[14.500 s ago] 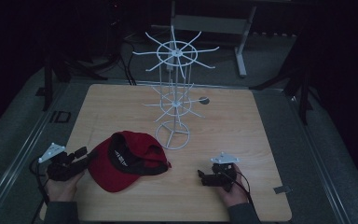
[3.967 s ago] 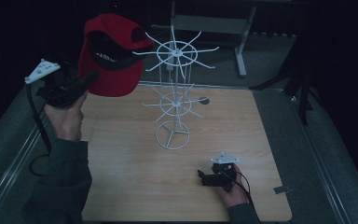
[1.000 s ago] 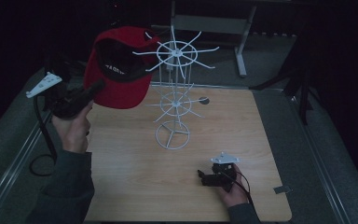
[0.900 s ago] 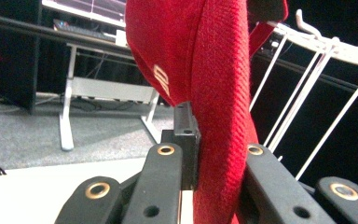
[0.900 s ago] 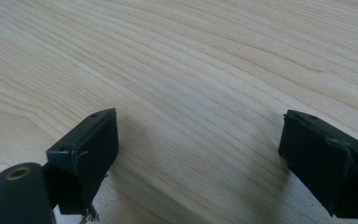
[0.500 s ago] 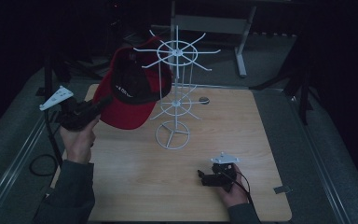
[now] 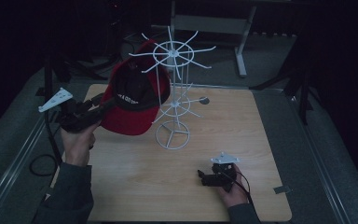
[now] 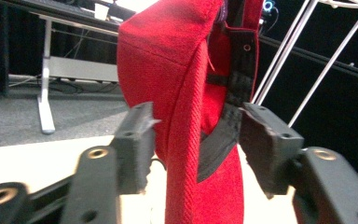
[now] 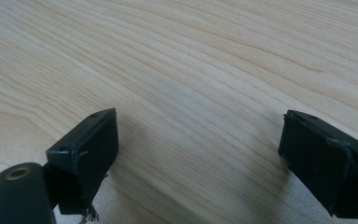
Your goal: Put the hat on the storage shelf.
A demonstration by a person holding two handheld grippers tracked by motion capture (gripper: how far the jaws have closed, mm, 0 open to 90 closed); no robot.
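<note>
A red cap [image 7: 135, 102] with a black inside hangs against the upper arms of the white wire rack [image 7: 172, 135] on the wooden table [image 7: 261, 135]. My left gripper [image 7: 103, 106] is at the cap's left side. In the left gripper view the cap's edge [image 8: 186, 154] and black strap stand between the jaws of my left gripper [image 8: 196, 140], with gaps on both sides. The jaws have just been opening and no longer press on the cap. My right gripper [image 7: 206, 178] rests on the table near the front right, and its jaws [image 9: 196, 154] are wide open over bare wood.
A small round grey disc [image 7: 204, 100] lies on the table behind the rack. A metal table frame [image 7: 242, 46] stands on the dark floor beyond the table. A cable loops off the table's left edge [image 7: 42, 163].
The left hand carried the cap down and to the right onto the rack's arms. The left jaws then opened off the cap. The right gripper has stayed put.
</note>
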